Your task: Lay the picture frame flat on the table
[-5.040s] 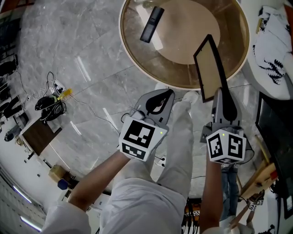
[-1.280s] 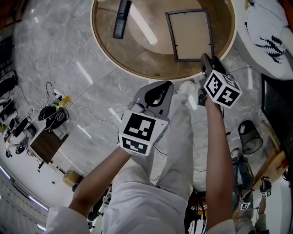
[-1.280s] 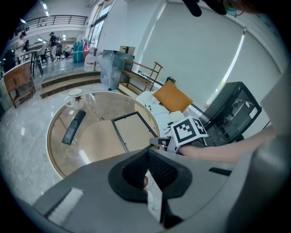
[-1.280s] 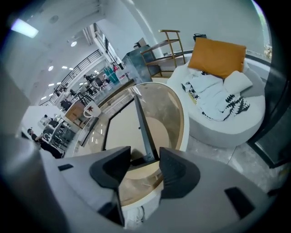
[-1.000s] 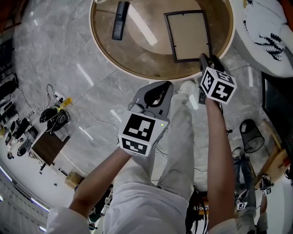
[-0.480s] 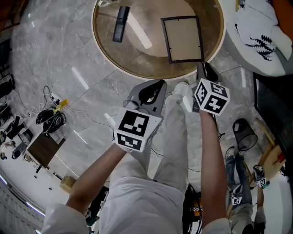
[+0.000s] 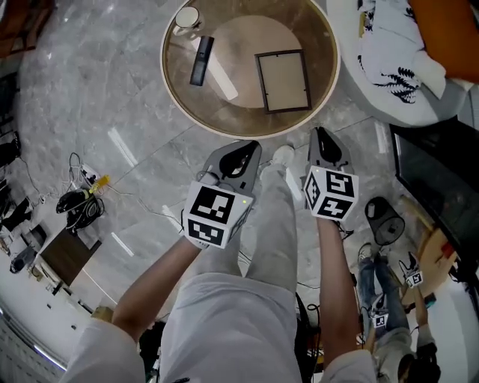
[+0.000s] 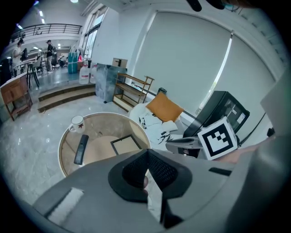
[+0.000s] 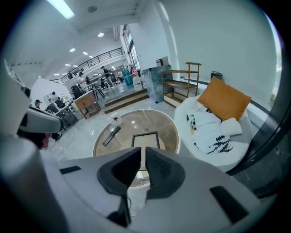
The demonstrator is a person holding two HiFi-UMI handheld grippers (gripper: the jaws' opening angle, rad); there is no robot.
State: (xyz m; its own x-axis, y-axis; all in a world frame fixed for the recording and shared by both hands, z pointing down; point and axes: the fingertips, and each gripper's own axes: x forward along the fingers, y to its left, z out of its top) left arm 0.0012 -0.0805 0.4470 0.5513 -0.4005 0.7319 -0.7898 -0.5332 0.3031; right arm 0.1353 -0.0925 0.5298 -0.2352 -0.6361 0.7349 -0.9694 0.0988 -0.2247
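The black picture frame [image 7: 283,81] lies flat, face up, on the round glass table [image 7: 224,129], with nothing touching it. It also shows in the left gripper view [image 8: 127,144] and the right gripper view [image 9: 145,139]. My left gripper [image 7: 243,147] hangs high over the floor short of the table, its pads [image 8: 146,157] meeting at the tips, empty. My right gripper [image 7: 320,135] is level with it to the right, clear of the frame. Its jaws [image 9: 141,152] have just been closing and stand a narrow slit apart with nothing between them.
A black remote control [image 7: 200,60] and a white mug [image 7: 186,17] share the table. A white seat with a patterned cloth [image 7: 389,60] and an orange cushion [image 7: 449,37] stands to the right. A black bin [image 7: 383,221] and floor cables [image 7: 78,198] lie below.
Five seconds ago the right gripper held the frame upright at the table's edge. It now lies flat and released. Both grippers have risen and drawn back, and the right jaws have narrowed.
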